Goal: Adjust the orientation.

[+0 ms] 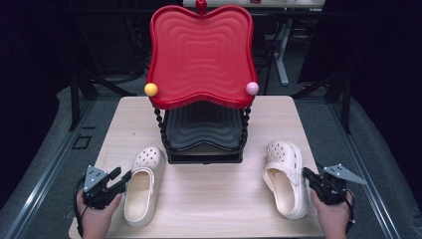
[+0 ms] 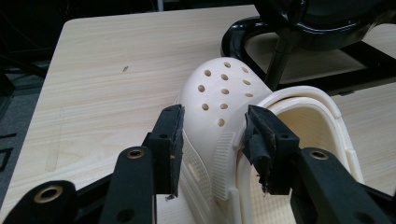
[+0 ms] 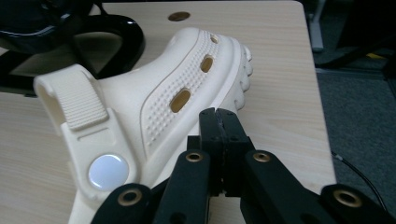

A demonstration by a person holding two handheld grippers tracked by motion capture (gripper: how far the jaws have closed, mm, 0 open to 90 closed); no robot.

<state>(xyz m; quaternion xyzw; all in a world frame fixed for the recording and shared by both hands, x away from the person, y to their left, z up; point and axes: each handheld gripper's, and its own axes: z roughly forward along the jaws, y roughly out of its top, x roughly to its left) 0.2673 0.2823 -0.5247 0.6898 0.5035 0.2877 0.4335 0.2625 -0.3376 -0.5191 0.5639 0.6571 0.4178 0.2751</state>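
Left hand (image 1: 94, 219) enters from the bottom edge, gripping the left gripper (image 1: 122, 175), which points forward and to the right. Its jaws stand apart in the left gripper view (image 2: 212, 135). Right hand (image 1: 332, 215) enters likewise, holding the right gripper (image 1: 306, 173), pointed forward and to the left. In the right gripper view (image 3: 218, 122) its jaws are pressed together, nothing between them.
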